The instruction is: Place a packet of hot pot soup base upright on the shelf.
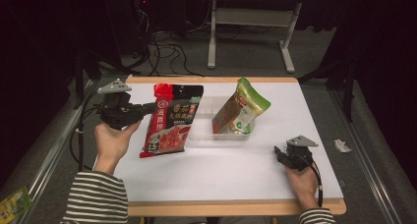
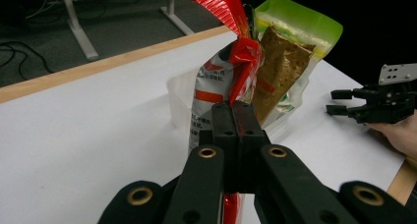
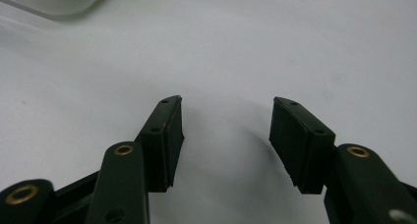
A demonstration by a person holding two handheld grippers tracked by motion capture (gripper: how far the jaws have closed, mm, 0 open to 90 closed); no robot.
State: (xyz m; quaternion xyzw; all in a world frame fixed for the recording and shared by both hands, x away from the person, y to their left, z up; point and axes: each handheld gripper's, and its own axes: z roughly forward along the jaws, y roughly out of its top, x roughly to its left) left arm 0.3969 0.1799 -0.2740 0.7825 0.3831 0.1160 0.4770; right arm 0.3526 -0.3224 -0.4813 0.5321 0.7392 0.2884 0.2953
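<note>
My left gripper (image 1: 151,106) is shut on the edge of a red and black food pouch (image 1: 169,120), which hangs just above the table at its left. Along its own jaws the pouch (image 2: 223,76) is pinched flat between the closed pads of the left gripper (image 2: 239,111). A green pouch (image 1: 242,108) leans upright in a clear plastic bin (image 1: 206,135) at the table's middle. Low over the white table surface (image 3: 221,52) at the front right, my right gripper (image 1: 278,152) rests in the hand, open, with nothing between its pads (image 3: 169,135).
The table (image 1: 211,175) has a white top with a wooden rim. Behind it stand a white desk frame (image 1: 248,25) and loose cables (image 1: 167,52) on the floor. A green packet (image 1: 12,204) lies on the floor at the lower left.
</note>
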